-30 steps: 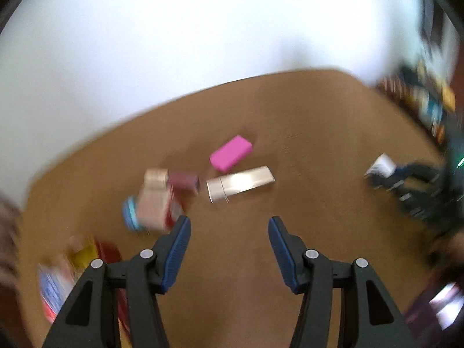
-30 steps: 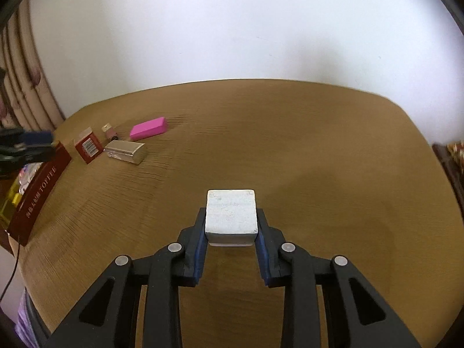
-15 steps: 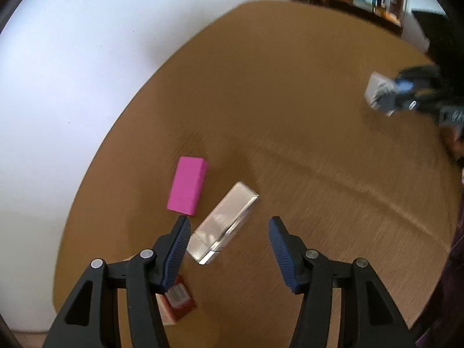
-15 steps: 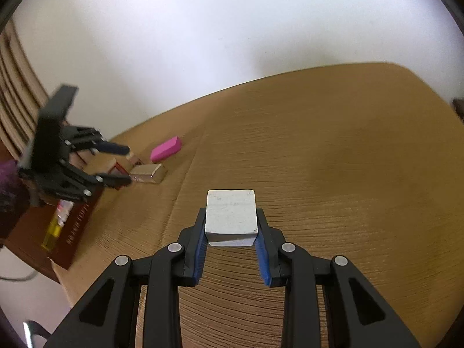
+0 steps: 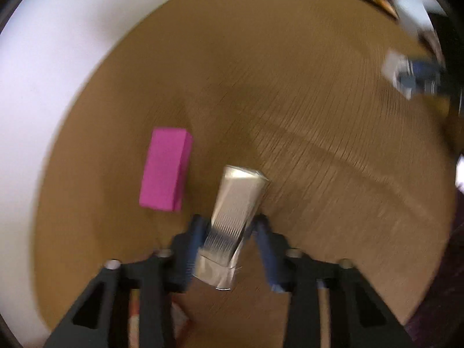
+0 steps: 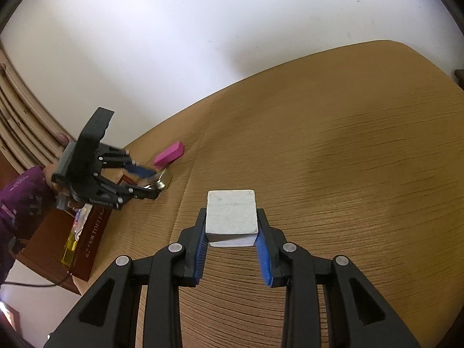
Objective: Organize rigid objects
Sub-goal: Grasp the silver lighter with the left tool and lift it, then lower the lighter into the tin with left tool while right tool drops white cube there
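Wood grain, bright foil, matt block and chalky stone

Under both grippers the table point(image 6: 362, 150) is brown wood with fine ribbed grain and a dull sheen. Between the left gripper's point(image 5: 229, 249) matt blue ribbed pads point(image 5: 265, 246) lies a silver box point(image 5: 235, 214), glossy and mirror-like as foil. Just beside it, a pink block point(image 5: 166, 168) looks flat and matt. The right gripper point(image 6: 232, 232) clasps a white cube point(image 6: 231, 211), rough, chalky, stone-like.

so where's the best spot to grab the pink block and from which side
Grip the pink block across its two long sides near the middle, coming straight down from above. It lies flat on the table, long and narrow. The silver bar sits close on one side, so keep the tool narrow.
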Demonstrator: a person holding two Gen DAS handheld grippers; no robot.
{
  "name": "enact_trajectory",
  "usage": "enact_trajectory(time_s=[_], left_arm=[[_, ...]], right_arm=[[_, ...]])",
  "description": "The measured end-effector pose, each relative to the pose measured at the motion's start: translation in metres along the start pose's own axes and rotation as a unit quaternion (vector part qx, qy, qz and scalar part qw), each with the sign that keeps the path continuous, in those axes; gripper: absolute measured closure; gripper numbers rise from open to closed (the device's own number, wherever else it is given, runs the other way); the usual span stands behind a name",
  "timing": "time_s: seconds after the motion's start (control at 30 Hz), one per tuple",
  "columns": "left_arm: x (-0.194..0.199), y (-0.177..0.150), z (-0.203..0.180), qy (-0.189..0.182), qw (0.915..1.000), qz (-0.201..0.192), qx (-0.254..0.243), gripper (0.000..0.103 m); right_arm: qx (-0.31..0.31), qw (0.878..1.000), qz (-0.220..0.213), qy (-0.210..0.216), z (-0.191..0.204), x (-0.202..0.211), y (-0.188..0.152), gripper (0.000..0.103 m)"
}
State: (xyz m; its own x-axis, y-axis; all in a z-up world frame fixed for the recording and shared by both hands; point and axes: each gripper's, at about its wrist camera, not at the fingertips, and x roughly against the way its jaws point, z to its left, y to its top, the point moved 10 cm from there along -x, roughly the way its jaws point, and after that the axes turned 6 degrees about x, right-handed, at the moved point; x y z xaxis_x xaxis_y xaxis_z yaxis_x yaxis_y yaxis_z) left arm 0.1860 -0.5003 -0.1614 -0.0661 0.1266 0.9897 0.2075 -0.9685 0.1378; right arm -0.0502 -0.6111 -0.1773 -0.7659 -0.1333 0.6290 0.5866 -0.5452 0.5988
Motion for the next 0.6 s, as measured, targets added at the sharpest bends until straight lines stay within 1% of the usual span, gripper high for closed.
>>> enact_trajectory(time_s=[0.03,0.1,0.13,0.2,0.23,0.27,0.3,0.33,0.4,0.47,0.5,0.53,0.6], left_arm=[[0.001,0.0,0.0,-0.003,0.9999,-0.002,0.011,0.072],[0.0,-0.003,0.002,0.004,0.9992,-0.011,0.037,0.072],[0.003,-0.008,0.001,0.003,0.998,-0.016,0.061,0.072],[0.01,-0.014,-0.006,-0.017,0.9929,-0.037,0.112,0.072],[0.014,-0.016,-0.009,-0.017,0.9892,-0.054,0.135,0.072],[0.021,-0.02,-0.013,-0.012,0.9842,-0.071,0.162,0.072],[0.029,-0.026,-0.019,-0.015,0.9778,-0.087,0.19,0.072],[0.037,-0.032,-0.024,-0.018,0.9733,-0.098,0.206,0.072],[0.062,-0.049,-0.036,-0.029,0.957,-0.131,0.257,0.072],[0.086,-0.072,-0.047,-0.032,0.9434,-0.147,0.296,0.072],[0.09,-0.081,-0.05,-0.031,0.9387,-0.154,0.307,0.072],[0.105,-0.098,-0.05,-0.024,0.9301,-0.164,0.328,0.072],[0.119,-0.128,-0.042,-0.003,0.9182,-0.17,0.358,0.072]], right_arm=[[-0.001,1.0,0.0,0.0,0.0,0.0,0.0,0.074],[-0.003,1.0,0.001,-0.002,0.0,-0.004,-0.001,0.074],[-0.002,1.0,0.001,-0.003,0.001,-0.005,-0.001,0.074],[0.0,1.0,0.001,-0.007,0.006,-0.012,0.0,0.074],[0.003,1.0,0.004,-0.011,0.006,-0.014,-0.001,0.074],[0.004,1.0,0.009,-0.014,0.007,-0.017,-0.001,0.074],[0.006,1.0,0.015,-0.017,0.008,-0.019,-0.003,0.075],[0.011,0.999,0.021,-0.023,0.01,-0.022,-0.004,0.075],[0.023,0.999,0.022,-0.032,0.015,-0.025,-0.005,0.075],[0.031,0.998,0.026,-0.038,0.017,-0.028,-0.006,0.075],[0.036,0.998,0.027,-0.044,0.019,-0.03,-0.006,0.075],[0.04,0.998,0.028,-0.047,0.02,-0.031,-0.007,0.075],[0.048,0.997,0.031,-0.055,0.022,-0.033,-0.007,0.075]])
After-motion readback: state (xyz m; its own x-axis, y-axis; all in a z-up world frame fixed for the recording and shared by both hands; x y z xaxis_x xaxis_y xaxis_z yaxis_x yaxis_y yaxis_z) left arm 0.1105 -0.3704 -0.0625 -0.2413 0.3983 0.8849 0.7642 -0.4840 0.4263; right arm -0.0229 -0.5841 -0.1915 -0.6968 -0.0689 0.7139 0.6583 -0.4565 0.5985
